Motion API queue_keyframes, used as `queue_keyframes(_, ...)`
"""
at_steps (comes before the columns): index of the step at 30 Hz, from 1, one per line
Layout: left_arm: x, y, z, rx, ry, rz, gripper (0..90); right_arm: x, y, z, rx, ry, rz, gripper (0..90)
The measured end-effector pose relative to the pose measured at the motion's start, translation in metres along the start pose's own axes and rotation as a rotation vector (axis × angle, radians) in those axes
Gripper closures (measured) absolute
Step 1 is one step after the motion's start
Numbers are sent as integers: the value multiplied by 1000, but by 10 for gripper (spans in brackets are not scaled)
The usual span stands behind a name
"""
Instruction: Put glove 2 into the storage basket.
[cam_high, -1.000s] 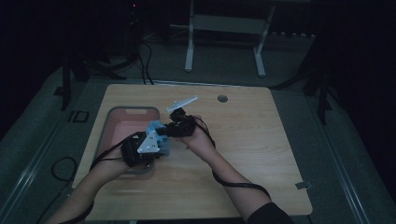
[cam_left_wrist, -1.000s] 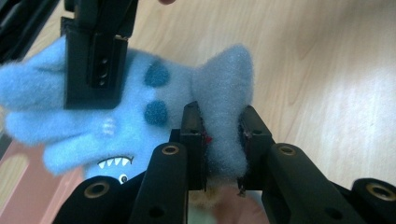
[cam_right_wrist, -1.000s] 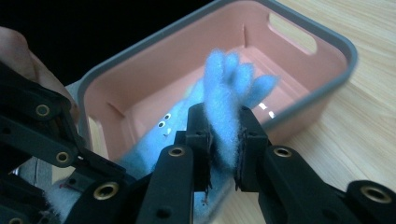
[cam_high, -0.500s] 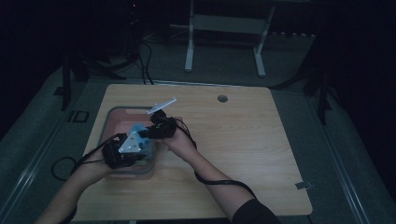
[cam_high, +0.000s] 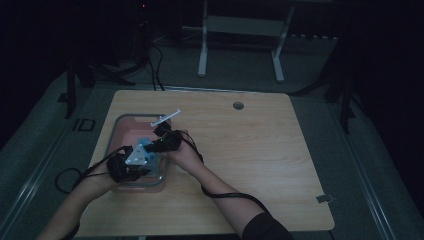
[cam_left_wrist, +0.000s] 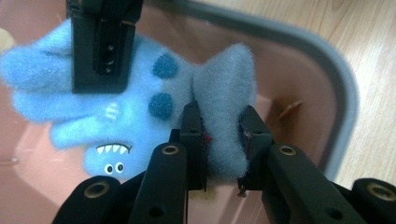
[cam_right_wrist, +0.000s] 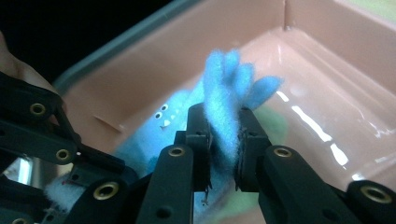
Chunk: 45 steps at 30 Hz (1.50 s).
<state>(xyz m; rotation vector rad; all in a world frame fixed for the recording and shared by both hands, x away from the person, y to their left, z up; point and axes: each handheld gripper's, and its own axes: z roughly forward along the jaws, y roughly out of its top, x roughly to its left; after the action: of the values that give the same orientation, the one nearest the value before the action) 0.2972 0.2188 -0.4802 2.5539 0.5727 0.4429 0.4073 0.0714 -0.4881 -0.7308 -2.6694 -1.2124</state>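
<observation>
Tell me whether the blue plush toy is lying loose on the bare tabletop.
No, both grippers clamp the blue plush toy above the pink tray.

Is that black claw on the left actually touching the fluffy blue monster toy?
Touching. In the left gripper view, the left gripper has both jaws pressed against a fold of the blue plush toy, squeezing the fur between them above the pink bin.

Dim lab or recording studio. Lone wooden table (cam_high: 260, 165) on grey floor matting, cables (cam_high: 155, 60) trailing at far left. Metal stand legs (cam_high: 240, 45) beyond the table.
</observation>
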Motion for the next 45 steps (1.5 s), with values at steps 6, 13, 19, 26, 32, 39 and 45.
queue_keyframes(6, 6, 0, 12, 25, -28, -21, 757, -3, -1, 8, 37, -34, -8, 777)
queue_keyframes(13, 9, 1, 18, 35, -33, -32, 726, -4, 2, 10, 46, -62, -20, 721)
queue_keyframes(19, 8, 1, 18, 32, -16, -51, 606, -8, 3, 5, 19, -62, -18, 547)
queue_keyframes(26, 13, 0, 7, -8, 49, -138, 278, -11, 7, -12, -14, -81, -29, 384)
queue_keyframes(32, 15, 2, -6, -59, 70, -189, 140, -10, 7, -29, -28, -36, -34, 196)
queue_keyframes(39, 10, 15, -10, -134, 53, -214, 73, -9, -2, -47, -50, -23, -53, 172)
queue_keyframes(45, -2, 32, -9, -191, 0, -217, 28, -10, -15, -68, -59, -44, -86, 172)
